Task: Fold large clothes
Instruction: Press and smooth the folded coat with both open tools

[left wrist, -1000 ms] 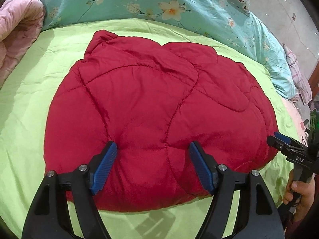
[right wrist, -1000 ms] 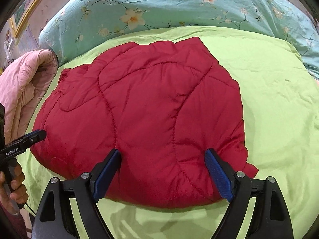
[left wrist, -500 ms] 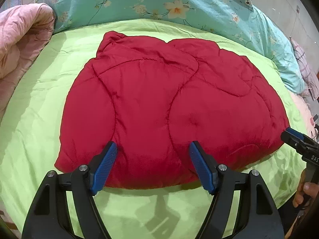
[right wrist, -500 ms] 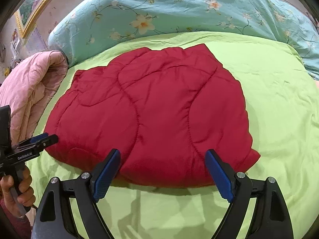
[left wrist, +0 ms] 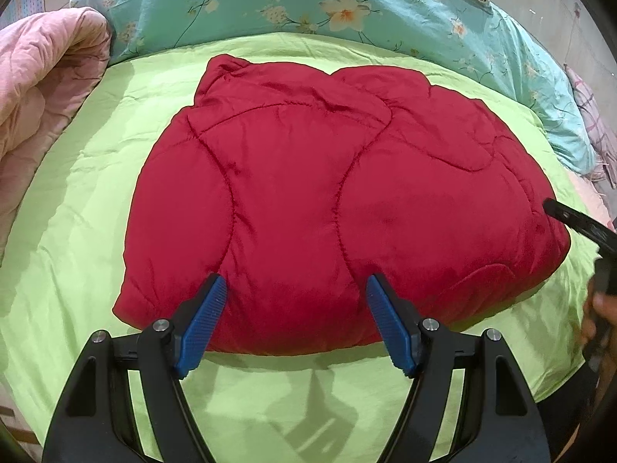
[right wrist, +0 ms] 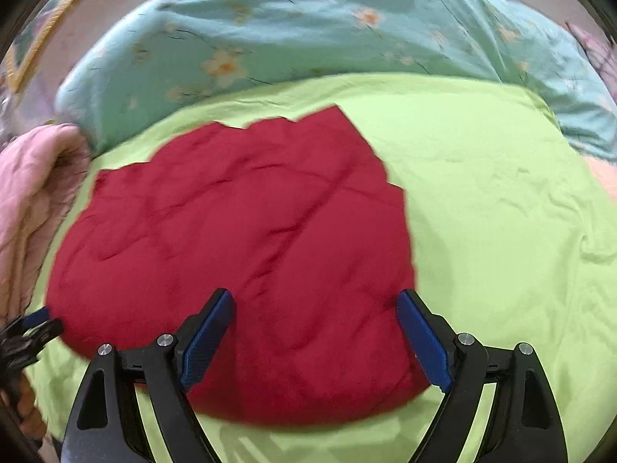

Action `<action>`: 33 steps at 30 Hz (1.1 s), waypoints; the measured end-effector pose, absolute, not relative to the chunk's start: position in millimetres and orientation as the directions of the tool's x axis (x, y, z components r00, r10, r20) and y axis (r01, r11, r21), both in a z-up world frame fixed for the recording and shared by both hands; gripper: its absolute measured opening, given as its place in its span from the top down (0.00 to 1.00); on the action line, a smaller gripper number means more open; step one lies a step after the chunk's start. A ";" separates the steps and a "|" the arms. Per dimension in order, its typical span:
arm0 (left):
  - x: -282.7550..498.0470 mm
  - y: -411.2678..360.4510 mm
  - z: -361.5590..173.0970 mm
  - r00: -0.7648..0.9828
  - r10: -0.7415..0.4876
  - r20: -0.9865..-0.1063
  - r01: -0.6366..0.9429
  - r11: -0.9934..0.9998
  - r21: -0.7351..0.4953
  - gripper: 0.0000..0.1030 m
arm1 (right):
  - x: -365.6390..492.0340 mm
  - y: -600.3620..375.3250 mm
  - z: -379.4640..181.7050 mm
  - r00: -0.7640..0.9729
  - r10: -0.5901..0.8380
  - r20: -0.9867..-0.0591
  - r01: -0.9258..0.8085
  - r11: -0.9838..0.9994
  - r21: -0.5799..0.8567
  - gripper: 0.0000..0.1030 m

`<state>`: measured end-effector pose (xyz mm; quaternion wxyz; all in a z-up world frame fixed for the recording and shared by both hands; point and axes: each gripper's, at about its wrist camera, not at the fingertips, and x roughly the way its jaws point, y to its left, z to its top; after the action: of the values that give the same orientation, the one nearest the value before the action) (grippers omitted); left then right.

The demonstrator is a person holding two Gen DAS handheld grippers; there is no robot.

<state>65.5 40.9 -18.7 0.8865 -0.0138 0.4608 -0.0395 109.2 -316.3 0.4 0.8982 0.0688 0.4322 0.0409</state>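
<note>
A red quilted garment [left wrist: 308,200] lies folded into a puffy bundle on the lime-green sheet [left wrist: 77,231]. It also shows in the right wrist view [right wrist: 239,254], blurred. My left gripper [left wrist: 295,308] is open and empty, hovering above the bundle's near edge. My right gripper [right wrist: 314,320] is open and empty above the bundle's near right part. The right gripper's tip shows in the left wrist view [left wrist: 578,223] beside the bundle's right edge. The left gripper's tip shows in the right wrist view [right wrist: 34,328] at the bundle's left edge.
A teal floral duvet [left wrist: 347,4] lies across the far side of the bed. A pink quilt [left wrist: 42,88] is heaped at the left. A hand [left wrist: 601,320] shows at the right edge. The green sheet spreads around the bundle.
Both grippers have drawn back and up from the bundle, which now looks smaller and farther. The right view has swung and blurred. The bundle has stayed in place.
</note>
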 end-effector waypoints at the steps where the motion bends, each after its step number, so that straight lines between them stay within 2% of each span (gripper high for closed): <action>1: 65.8 40.9 -18.3 0.572 -0.083 -0.816 0.057 0.996 -0.061 0.28 | 118.3 -325.3 -6.4 0.612 0.159 -0.775 0.000 0.980 0.200 0.13; 4: 67.0 43.6 -15.6 0.579 -0.093 -0.810 0.057 0.996 -0.074 0.28 | 133.1 -343.5 -16.3 0.588 0.232 -0.775 0.030 0.951 0.308 0.13; 5: 68.9 45.9 -14.5 0.582 -0.097 -0.808 0.053 0.995 -0.081 0.28 | 139.0 -349.9 -20.5 0.573 0.280 -0.770 0.034 0.931 0.364 0.16; 7: 73.7 49.7 -15.0 0.579 -0.102 -0.809 0.045 0.995 -0.093 0.28 | 144.4 -355.4 -25.6 0.551 0.361 -0.752 0.021 0.895 0.446 0.40; 8: 76.7 51.3 -15.8 0.577 -0.103 -0.810 0.040 0.994 -0.097 0.28 | 145.7 -356.0 -25.5 0.537 0.404 -0.741 0.005 0.877 0.481 0.57; 9: 78.8 52.1 -16.1 0.575 -0.103 -0.811 0.038 0.994 -0.100 0.28 | 143.2 -355.2 -21.1 0.541 0.395 -0.742 0.000 0.883 0.469 0.78; 10: 79.3 51.4 -15.8 0.575 -0.103 -0.812 0.036 0.994 -0.100 0.28 | 139.8 -354.7 -14.8 0.547 0.397 -0.737 -0.012 0.884 0.468 0.83; 12: 80.3 50.1 -15.7 0.576 -0.101 -0.811 0.040 0.995 -0.096 0.28 | 127.7 -352.3 -2.2 0.570 0.371 -0.733 -0.018 0.898 0.441 0.86; 16: 83.7 48.8 -22.3 0.577 -0.109 -0.810 0.062 0.994 -0.090 0.23 | 113.8 -346.6 -14.9 0.568 0.304 -0.765 -0.006 0.930 0.366 0.86; 17: 85.2 47.5 -24.2 0.579 -0.103 -0.809 0.065 0.995 -0.080 0.22 | 116.0 -345.6 -22.7 0.559 0.298 -0.774 0.001 0.933 0.360 0.81; 20: 90.5 46.7 -26.2 0.576 -0.089 -0.813 0.065 0.996 -0.063 0.20 | 113.0 -350.0 -20.3 0.592 0.240 -0.770 0.050 0.942 0.332 0.51; 24: 93.0 52.1 -27.9 0.572 -0.098 -0.814 0.055 0.995 -0.082 0.17 | 89.1 -338.2 21.6 0.703 0.103 -0.704 0.066 0.976 0.209 0.51; 27: 93.9 51.9 -29.9 0.575 -0.089 -0.813 0.043 0.996 -0.078 0.15 | 71.7 -309.1 40.8 0.743 0.139 -0.655 -0.045 0.986 0.159 0.49; 31: 96.7 49.6 -31.0 0.575 -0.078 -0.815 0.040 0.997 -0.068 0.11 | 84.3 -280.2 16.5 0.661 0.145 -0.736 -0.103 0.989 0.103 0.46; 33: 98.2 51.8 -32.2 0.574 -0.083 -0.815 0.040 0.996 -0.074 0.08 | 99.6 -284.2 -7.9 0.629 0.150 -0.762 -0.077 0.988 0.132 0.46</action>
<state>98.2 51.8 -32.2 0.8867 -0.0236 0.4604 -0.0348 99.6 -284.2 -7.9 0.9016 0.0433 0.4258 0.0629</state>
